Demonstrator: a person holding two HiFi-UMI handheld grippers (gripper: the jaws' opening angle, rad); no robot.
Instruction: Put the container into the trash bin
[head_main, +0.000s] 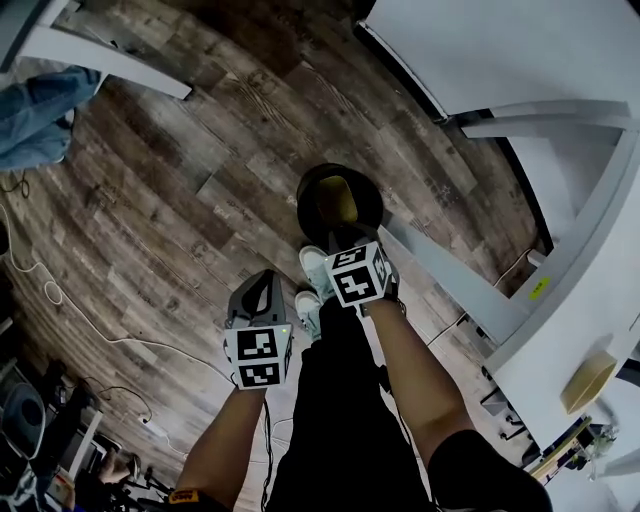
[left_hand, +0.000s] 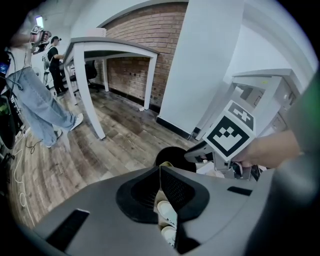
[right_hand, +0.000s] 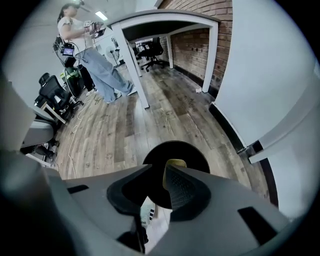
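Right gripper (right_hand: 158, 169) above binned container (right_hand: 176, 163)

In the right gripper view, one jaw of the right gripper (right_hand: 155, 167) covers the lower part of the yellowish container (right_hand: 175, 163), and the gripper's body hides the near rim of the trash bin (right_hand: 197, 151). In the head view its jaws are hidden under its marker cube (head_main: 358, 274). A person (head_main: 35, 110) at the top left is cut off by the edge, only a jeans leg showing. A tan thing (head_main: 585, 380) on the table (head_main: 525, 378) is too blurred to name.
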